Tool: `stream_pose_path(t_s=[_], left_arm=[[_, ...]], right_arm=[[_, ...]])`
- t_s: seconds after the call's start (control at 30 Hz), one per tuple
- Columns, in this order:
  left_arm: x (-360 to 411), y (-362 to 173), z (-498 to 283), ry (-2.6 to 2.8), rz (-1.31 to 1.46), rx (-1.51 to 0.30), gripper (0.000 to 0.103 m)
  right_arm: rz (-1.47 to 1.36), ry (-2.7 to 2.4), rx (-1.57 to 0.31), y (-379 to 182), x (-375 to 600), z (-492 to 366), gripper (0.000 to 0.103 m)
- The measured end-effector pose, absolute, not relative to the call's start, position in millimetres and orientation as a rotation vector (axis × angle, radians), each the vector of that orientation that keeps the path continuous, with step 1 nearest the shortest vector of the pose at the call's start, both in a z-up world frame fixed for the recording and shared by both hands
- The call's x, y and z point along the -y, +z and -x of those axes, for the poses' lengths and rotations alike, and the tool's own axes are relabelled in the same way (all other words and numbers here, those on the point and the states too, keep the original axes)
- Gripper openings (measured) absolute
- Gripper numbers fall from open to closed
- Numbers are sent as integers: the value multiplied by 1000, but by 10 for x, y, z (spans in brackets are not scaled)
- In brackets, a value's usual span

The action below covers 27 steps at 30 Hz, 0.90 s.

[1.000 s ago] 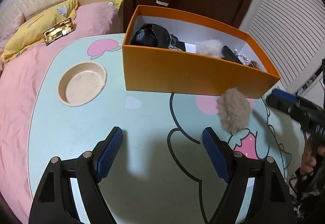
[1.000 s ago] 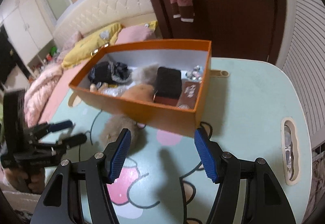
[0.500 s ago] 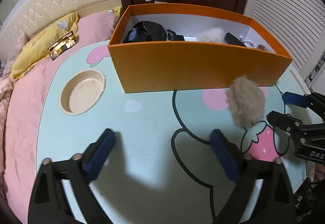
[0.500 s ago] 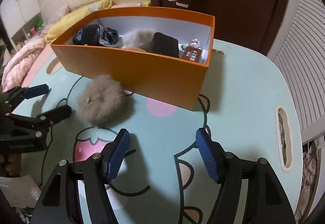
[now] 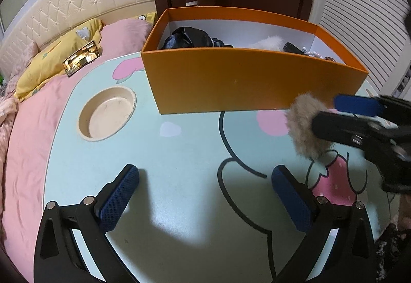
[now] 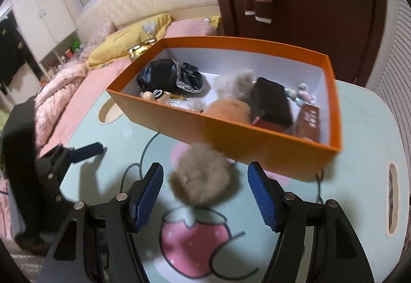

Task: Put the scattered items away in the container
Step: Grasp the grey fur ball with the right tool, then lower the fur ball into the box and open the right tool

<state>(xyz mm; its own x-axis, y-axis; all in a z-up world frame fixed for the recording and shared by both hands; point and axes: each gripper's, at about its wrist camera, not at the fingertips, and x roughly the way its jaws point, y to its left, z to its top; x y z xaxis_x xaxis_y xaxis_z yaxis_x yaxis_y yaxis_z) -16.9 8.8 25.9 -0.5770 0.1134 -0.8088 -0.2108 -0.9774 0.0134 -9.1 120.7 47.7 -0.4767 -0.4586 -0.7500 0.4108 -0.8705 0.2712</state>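
Observation:
A beige fur pom-pom (image 6: 203, 175) lies on the pale green table just in front of the orange box (image 6: 257, 139). My right gripper (image 6: 205, 180) is open, with the pom-pom between its blue pads, which stand apart from it. In the left wrist view the pom-pom (image 5: 303, 126) sits at the right with the right gripper (image 5: 334, 113) around it. My left gripper (image 5: 205, 180) is open and empty over bare table, left of the pom-pom. The orange box (image 5: 231, 83) holds black cloth, another pom-pom, a black case and small boxes.
A round cup recess (image 5: 108, 112) sits in the table at the left, and a slot handle (image 6: 393, 193) at the right edge. A pink bed with a yellow pillow (image 5: 59, 59) lies beyond the table. The table has a strawberry print (image 6: 190, 242).
My right gripper has moved forward so that the pom-pom now sits between its open fingers. The left gripper has shifted slightly and stays open.

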Motion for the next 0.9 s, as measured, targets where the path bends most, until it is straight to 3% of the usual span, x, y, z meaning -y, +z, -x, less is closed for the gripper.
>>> stream_pose_path(t_s=[0.07, 0.1, 0.17, 0.27, 0.57, 0.9], left_arm=[[-86, 267, 119, 2640, 1341, -154, 103], [-69, 270, 110, 2644, 1343, -150, 103], [-37, 267, 107, 2646, 1346, -147, 103], [18, 267, 115, 2652, 1351, -130, 103], [151, 317, 128, 2622, 1344, -54, 103], [294, 741, 259, 2646, 1237, 78, 103]], right_arm=[[-1249, -2330, 22, 420, -1095, 150, 63], [-1270, -2318, 7, 387, -1052, 168, 49], [-1276, -2311, -27, 354, -987, 164, 37], [-1264, -2299, -82, 359, -941, 125, 35], [-1195, -2269, 9, 533, -1103, -53, 35], [-1027, -2306, 88, 1020, -1263, -48, 35]])
